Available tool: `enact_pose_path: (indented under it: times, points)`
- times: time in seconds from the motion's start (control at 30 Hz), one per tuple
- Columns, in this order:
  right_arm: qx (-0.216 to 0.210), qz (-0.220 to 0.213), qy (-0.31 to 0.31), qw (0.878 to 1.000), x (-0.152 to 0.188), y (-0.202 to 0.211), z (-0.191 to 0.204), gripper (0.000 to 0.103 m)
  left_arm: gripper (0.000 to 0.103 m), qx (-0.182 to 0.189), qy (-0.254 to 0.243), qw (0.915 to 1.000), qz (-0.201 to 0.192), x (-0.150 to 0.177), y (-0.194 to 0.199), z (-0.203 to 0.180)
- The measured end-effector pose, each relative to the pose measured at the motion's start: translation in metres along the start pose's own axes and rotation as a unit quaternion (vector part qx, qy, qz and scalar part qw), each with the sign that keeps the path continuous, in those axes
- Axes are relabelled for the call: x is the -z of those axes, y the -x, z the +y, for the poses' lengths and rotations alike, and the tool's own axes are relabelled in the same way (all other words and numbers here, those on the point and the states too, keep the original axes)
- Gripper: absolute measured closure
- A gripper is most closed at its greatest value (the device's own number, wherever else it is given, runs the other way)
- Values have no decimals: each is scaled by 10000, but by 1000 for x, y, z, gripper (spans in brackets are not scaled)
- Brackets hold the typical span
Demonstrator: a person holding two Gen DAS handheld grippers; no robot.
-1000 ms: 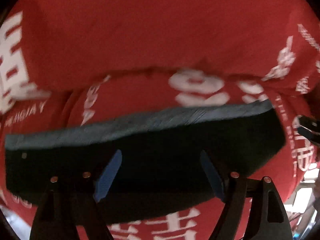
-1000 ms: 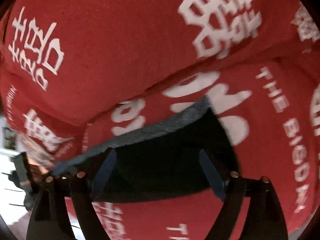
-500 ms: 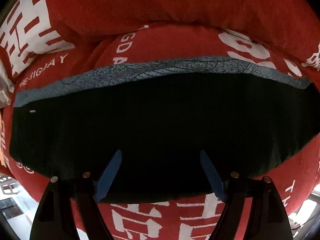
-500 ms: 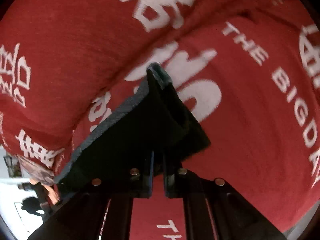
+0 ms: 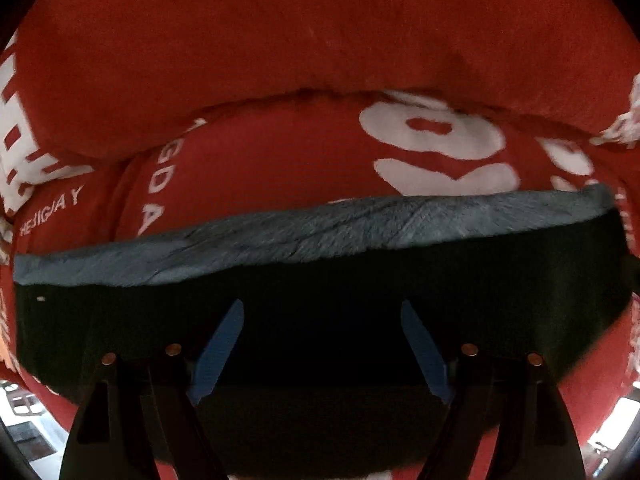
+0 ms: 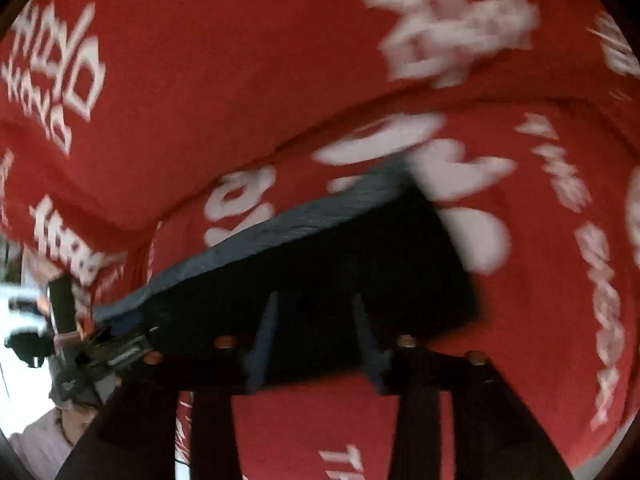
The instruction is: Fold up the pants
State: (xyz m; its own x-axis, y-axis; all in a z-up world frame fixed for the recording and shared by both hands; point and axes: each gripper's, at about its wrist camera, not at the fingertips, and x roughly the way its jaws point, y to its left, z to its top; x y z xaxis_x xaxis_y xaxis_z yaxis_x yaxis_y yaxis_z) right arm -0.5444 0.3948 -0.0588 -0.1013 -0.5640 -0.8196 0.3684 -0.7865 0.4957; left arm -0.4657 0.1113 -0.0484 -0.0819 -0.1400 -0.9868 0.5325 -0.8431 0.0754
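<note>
The red printed cover (image 5: pixel 280 60) takes up both views, a soft bed for the dark pants (image 5: pixel 320 320), which lie folded into a flat slab with the grey fleecy edge away from the cameras. The left gripper (image 5: pixel 322 346) is low over the slab, fingers spread wide, gripping nothing. The right gripper (image 6: pixel 314 340) sits over the slab's right end, fingers parted; through the blur it seems to hold nothing.

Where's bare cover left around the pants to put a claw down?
Widest free patch: red cover right of the pants, under the white lettering. A narrower strip runs between the pants' grey edge and the raised red fold behind. Crowded: over the pants, where the open left claw and right claw hang.
</note>
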Motion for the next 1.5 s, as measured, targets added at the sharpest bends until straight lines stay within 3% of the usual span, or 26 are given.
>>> enact_pose_path:
  times: [0.03, 0.1, 0.17, 0.23, 0.3, 0.37, 0.43, 0.5, 0.63, 0.8, 0.93, 1.07, 1.17, 1.2, 1.33, 1.5]
  points:
    - [68, 155, 36, 9998, -5, -17, 2, 58, 21, -47, 25, 10000, -45, -4, -9, 0]
    - [319, 435, -21, 9985, -13, -46, -5, 63, 2, -1, 149, 9999, -62, -9, -17, 13]
    - [315, 159, -169, 9992, -19, -38, -22, 78, 2, 197, 196, 9996, -87, -13, -17, 31]
    - [613, 5, -436, 9972, -21, -21, -38, 78, 2, -551, 200, 9983, -74, -17, -15, 58]
    - [628, -30, -567, 9964, -19, -5, -44, 76, 2, -744, 482, 9961, 45, -16, -9, 94]
    - [426, -81, -512, 9977, -18, 9, -38, 72, 2, -669, 801, 9945, 104, -10, 3, 129]
    - [-52, -40, -380, 9993, -10, 19, -23, 72, 2, -819, 893, 9926, 36, 1, 17, 158]
    - [-483, 126, -334, 9982, 3, 18, 0, 57, 2, -1067, 894, 9903, 37, 15, 28, 186]
    - [-935, 699, 148, 9931, 29, -12, 68, 56, 2, -1286, 1040, 9862, 47, 46, 38, 235]
    - [-981, 1126, 1154, 9820, 72, -56, 171, 56, 2, -1336, 1072, 9852, -112, 75, 37, 297]
    - [-866, 1202, 1613, 9757, 92, -85, 240, 56, 2, -1223, 948, 9874, -331, 91, 31, 342]
    - [-985, 1116, 2001, 9684, 97, -103, 325, 56, 2, -1009, 926, 9905, -139, 108, 11, 387]
    - [-1050, 1286, 2463, 9549, 98, -138, 405, 56, 2, -680, 1127, 9911, 218, 127, -13, 424]
    - [-1045, 1354, 2700, 9475, 100, -153, 437, 56, 2, -443, 1262, 9909, 122, 134, -15, 436]
    - [-926, 1684, 3506, 9166, 113, -209, 539, 56, 2, -112, 1393, 9901, -164, 147, -16, 454]
    - [-772, 1928, 3941, 8953, 119, -264, 616, 56, 2, -86, 1322, 9898, -516, 159, -13, 449]
